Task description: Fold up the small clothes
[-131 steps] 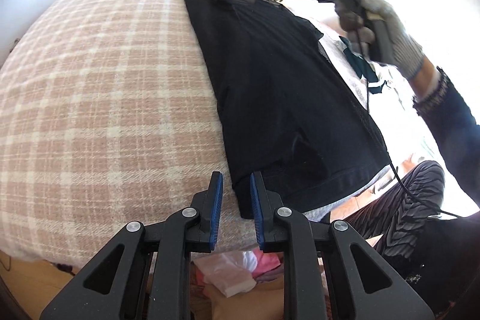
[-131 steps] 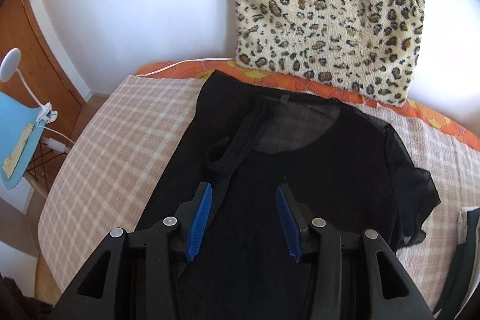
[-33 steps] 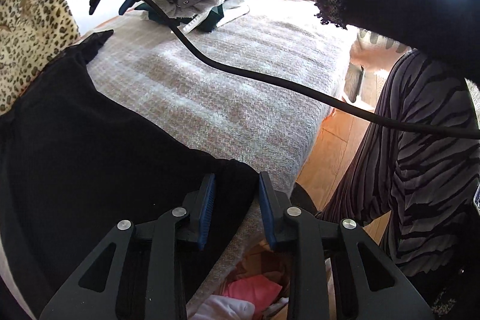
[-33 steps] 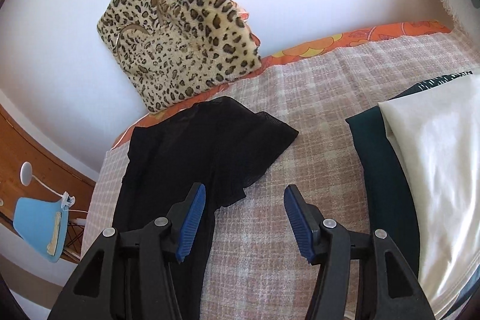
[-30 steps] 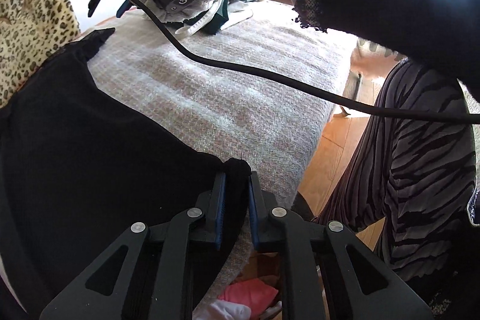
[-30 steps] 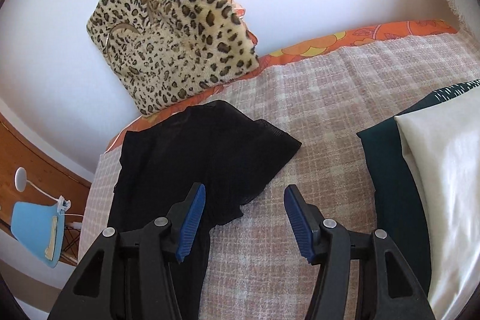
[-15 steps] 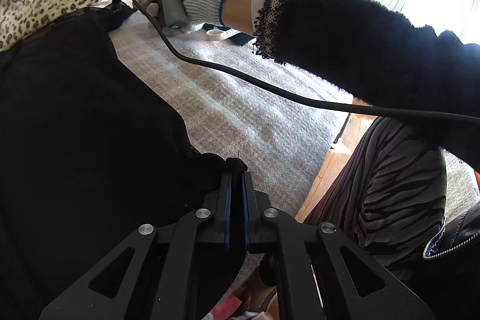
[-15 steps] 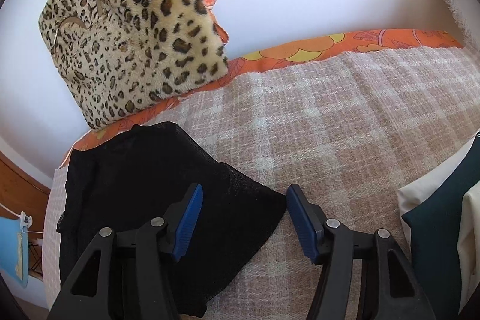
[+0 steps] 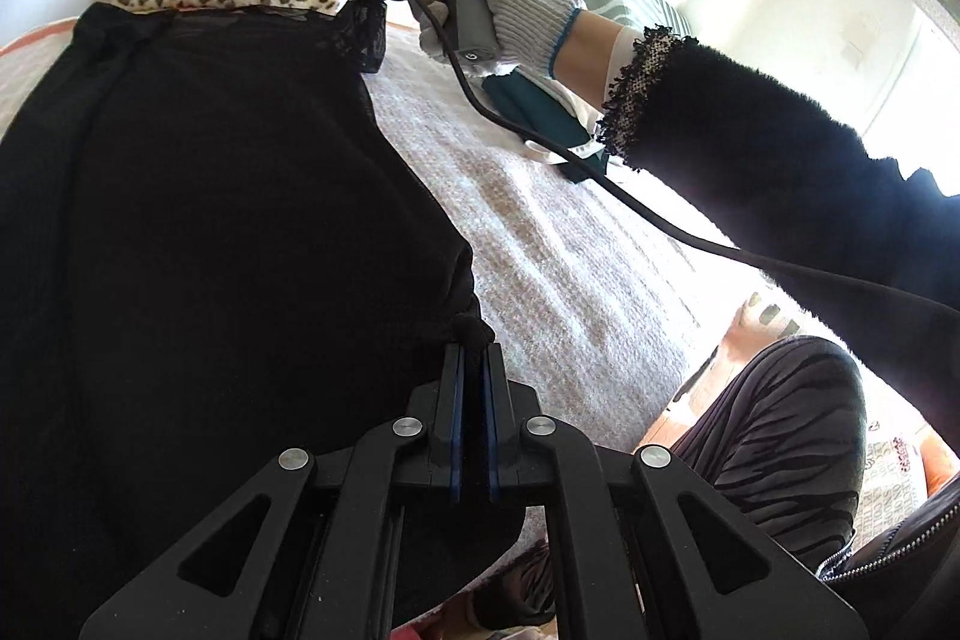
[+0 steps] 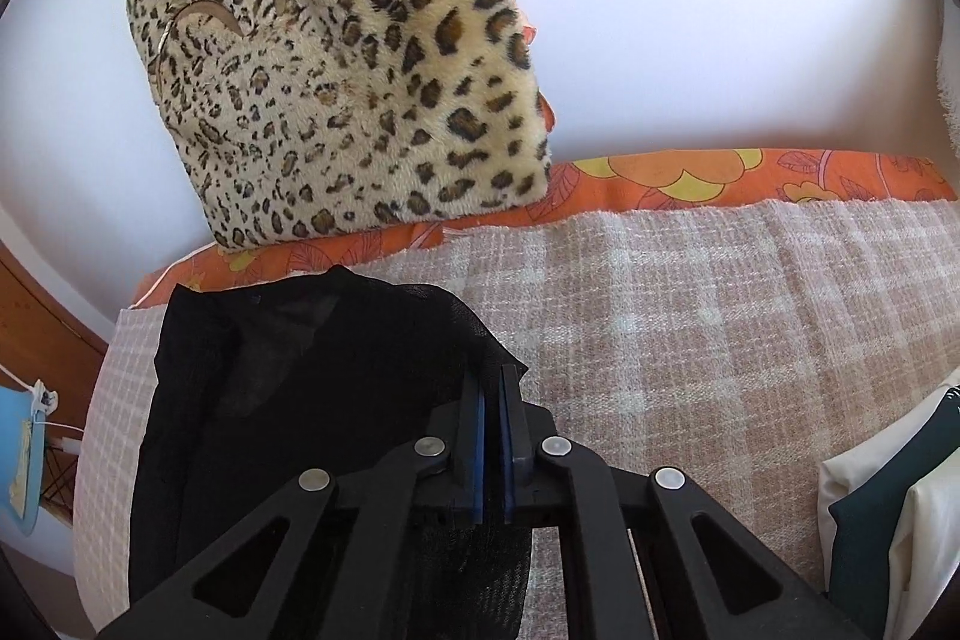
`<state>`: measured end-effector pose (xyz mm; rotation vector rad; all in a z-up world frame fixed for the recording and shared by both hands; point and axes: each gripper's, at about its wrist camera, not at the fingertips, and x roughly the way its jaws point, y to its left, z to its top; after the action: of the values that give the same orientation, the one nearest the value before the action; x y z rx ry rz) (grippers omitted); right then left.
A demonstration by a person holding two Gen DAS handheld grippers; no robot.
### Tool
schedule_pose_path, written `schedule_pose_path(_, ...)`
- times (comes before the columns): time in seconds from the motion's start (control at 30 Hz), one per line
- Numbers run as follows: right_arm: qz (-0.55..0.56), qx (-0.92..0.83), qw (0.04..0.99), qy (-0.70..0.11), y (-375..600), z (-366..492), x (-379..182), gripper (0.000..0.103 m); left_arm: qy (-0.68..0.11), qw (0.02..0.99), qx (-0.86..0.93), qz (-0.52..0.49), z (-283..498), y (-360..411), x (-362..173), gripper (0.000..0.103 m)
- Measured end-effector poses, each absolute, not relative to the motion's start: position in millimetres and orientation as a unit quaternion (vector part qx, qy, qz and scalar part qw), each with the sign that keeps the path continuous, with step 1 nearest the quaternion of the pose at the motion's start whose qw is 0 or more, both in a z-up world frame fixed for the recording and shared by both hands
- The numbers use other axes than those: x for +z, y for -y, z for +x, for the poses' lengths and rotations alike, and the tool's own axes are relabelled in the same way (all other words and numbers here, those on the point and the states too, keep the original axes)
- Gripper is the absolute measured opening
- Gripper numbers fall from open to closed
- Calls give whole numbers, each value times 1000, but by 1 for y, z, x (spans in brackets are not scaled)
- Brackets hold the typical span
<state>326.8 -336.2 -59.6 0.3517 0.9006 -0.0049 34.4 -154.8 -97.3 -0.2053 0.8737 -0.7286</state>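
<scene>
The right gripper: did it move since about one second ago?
Yes. The right gripper went toward the leopard-print cushion, which looks bigger and closer now. Its jaws have just been closing and now pinch the sheer sleeve of the black top.

Little could be read. A grey handle (image 9: 474, 25), held in a gloved hand (image 9: 510, 4), bore a small round mark, perhaps a "G" logo, too small to be sure. At the lower right edge of the left wrist view, a cloth (image 9: 887, 472) carried printed lettering, too blurred to make out.
</scene>
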Motion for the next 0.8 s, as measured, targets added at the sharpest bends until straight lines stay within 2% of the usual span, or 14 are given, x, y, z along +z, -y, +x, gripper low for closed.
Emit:
schedule_pose_path(0.37,69,4,891,-449,243,366,-12,1,-399,851,-308,-145,19,107,-96,4)
schedule_pose_path(0.8,-34,33,880,-473,125,401,-38,1,-377,877,-254,-158,2,80,-90,4)
